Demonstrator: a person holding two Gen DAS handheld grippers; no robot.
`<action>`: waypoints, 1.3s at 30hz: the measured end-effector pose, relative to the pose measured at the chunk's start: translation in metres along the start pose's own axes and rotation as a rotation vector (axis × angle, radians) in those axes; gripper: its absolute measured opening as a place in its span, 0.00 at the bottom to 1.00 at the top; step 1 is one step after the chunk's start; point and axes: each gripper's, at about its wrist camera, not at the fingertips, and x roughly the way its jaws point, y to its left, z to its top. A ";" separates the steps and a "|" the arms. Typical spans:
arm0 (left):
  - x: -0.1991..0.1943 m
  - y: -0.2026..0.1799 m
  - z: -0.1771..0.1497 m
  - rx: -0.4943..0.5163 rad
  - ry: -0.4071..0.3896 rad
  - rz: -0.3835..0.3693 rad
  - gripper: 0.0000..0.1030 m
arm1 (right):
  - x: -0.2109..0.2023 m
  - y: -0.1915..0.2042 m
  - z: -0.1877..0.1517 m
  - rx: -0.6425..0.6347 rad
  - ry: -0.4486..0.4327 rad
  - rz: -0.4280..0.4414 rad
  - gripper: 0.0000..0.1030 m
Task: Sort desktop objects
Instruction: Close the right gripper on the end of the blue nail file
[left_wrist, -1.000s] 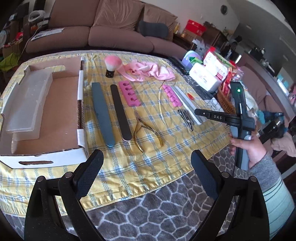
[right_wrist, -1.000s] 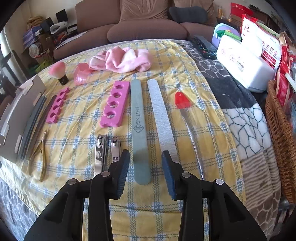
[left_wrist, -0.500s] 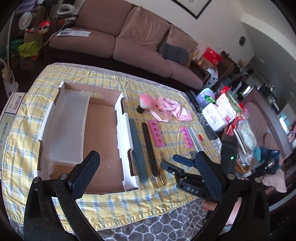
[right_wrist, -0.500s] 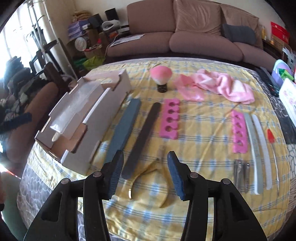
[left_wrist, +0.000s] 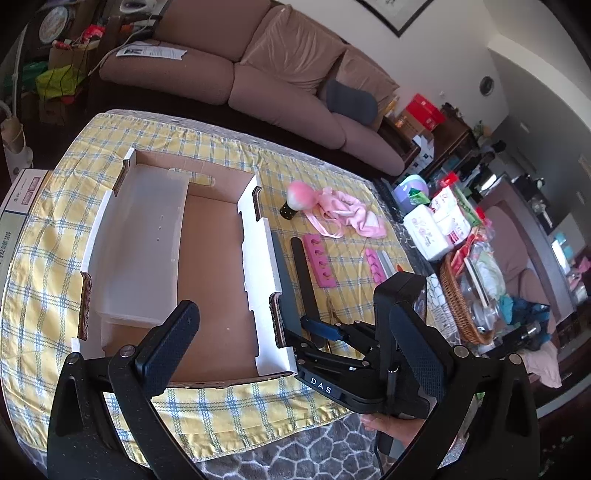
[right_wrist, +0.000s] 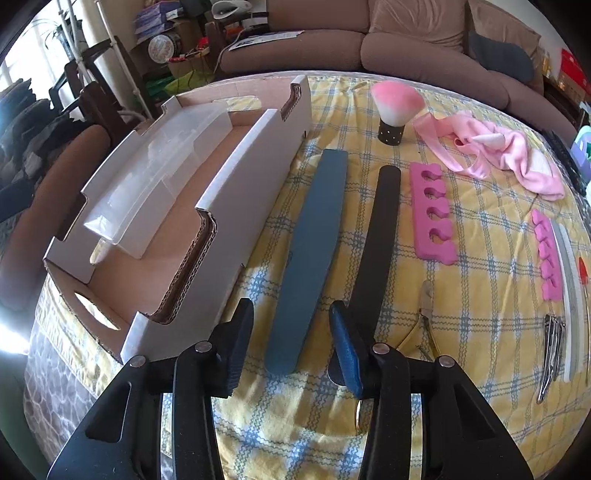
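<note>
- Nail files first: a blue-grey nail file (right_wrist: 314, 254) and a black nail file (right_wrist: 380, 240) lie side by side on the yellow checked cloth (right_wrist: 480, 229) that covers the bench, both running from the near edge toward the far edge.
- The blue-grey one sits just beside the white wall of the cardboard box (right_wrist: 229, 199), which takes up the left part of the bench.
- Inside that box, along its left wall, rests a clear plastic tray (left_wrist: 140, 236).
- Right claw (right_wrist: 291, 339) is over the near ends of the files, its jaws closing; the near end of the blue-grey file shows in the gap, and the pads are not on it.
- Left claw (left_wrist: 291, 350) is spread wide with nothing between its fingers, above the near edge of the bench and looking into the box.
- Beyond the black file toward the right edge: a pink toe separator (right_wrist: 432, 214), then a second pink toe separator (right_wrist: 546, 254).
- Gold cuticle nippers (right_wrist: 424, 325) lie near the front edge, partly behind the right claw.
- Steel nail clippers (right_wrist: 552, 347) rest close to the right edge, beside a pale nail file (right_wrist: 570, 295).
- At the far edge stands a pink dusting brush (right_wrist: 395, 110), upright, with a pink headband (right_wrist: 495, 151) crumpled beside it.
</note>
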 end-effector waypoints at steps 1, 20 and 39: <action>0.000 0.001 0.000 -0.002 0.001 -0.003 1.00 | 0.001 -0.002 0.000 0.008 0.003 0.006 0.39; 0.004 -0.008 -0.006 -0.007 0.031 -0.020 1.00 | -0.010 -0.004 0.001 0.055 0.011 0.005 0.21; 0.026 -0.051 -0.023 0.042 0.106 -0.041 1.00 | -0.074 -0.054 -0.073 0.061 0.079 -0.061 0.20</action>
